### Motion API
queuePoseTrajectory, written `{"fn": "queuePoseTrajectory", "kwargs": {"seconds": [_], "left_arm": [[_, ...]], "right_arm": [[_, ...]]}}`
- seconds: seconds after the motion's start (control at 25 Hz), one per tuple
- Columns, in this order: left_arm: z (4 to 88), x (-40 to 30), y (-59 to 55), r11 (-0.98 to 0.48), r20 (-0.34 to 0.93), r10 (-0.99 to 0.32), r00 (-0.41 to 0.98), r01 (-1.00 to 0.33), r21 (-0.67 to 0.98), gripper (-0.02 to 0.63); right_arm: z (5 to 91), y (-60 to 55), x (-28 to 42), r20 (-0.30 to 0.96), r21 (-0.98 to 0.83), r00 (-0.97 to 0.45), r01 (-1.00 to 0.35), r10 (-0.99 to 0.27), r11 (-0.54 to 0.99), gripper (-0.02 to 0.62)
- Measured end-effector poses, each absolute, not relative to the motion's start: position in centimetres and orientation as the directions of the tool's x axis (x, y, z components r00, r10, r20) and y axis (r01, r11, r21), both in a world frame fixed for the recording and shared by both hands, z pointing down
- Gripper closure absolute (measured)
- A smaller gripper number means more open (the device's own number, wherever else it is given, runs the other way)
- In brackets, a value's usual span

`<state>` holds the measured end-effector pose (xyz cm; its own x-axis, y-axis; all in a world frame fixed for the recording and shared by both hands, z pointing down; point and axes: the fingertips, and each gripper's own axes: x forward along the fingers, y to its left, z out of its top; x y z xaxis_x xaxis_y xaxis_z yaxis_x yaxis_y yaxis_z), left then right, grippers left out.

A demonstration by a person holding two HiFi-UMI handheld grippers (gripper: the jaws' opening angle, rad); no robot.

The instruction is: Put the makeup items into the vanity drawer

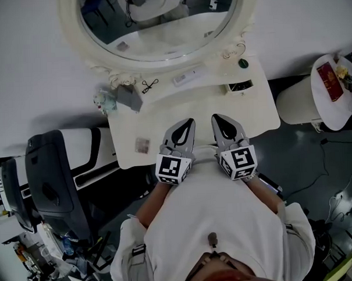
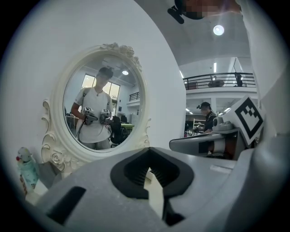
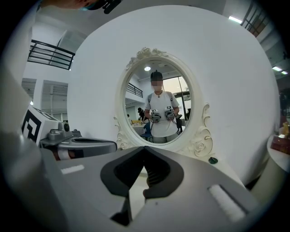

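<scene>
Both grippers hang over the front edge of the white vanity table [image 1: 163,117], side by side and pointing toward the oval mirror [image 1: 159,33]. The left gripper [image 1: 190,122] is clenched with nothing between its jaws, and the right gripper [image 1: 217,118] is clenched and empty too. No drawer shows in any view; it probably sits under the front edge, hidden by the grippers and the person's body.

The makeup items lie along the back edge, well apart from both grippers. A black eyelash curler [image 1: 150,84] sits left of centre, just beside the mirror frame. It looks light and stiff, with thin wire loops that could slip out of a loose pinch, so the joint where the handles cross seems the surest hold. A white oblong item [image 1: 186,78] lies at the middle of the back edge. It is likely smooth, hard plastic, best pinched across its narrow width near mid-length. Near the back right corner sit a small green round cap [image 1: 243,63], which may roll or skid, and a dark square case [image 1: 240,86], which looks rigid and best gripped by opposite sides. A grey object [image 1: 129,98] and a pale figure-shaped bottle [image 1: 104,101] stand at the back left corner.
</scene>
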<state>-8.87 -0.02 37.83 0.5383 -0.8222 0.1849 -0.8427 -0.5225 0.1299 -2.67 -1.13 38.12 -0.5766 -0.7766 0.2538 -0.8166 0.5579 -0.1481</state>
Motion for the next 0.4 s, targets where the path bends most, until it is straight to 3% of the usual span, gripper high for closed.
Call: {"fn": "queuePoseTrajectory", "kwargs": {"seconds": [0.4], "left_arm": [[40.0, -9.9, 1.5, -0.53, 0.226, -0.801, 0.554, -0.833, 0.16, 0.6]], "right_arm": [[39.7, 0.5, -3.8, 0.28, -0.171, -0.573, -0.819, -0.77, 0.547, 0.589]]}}
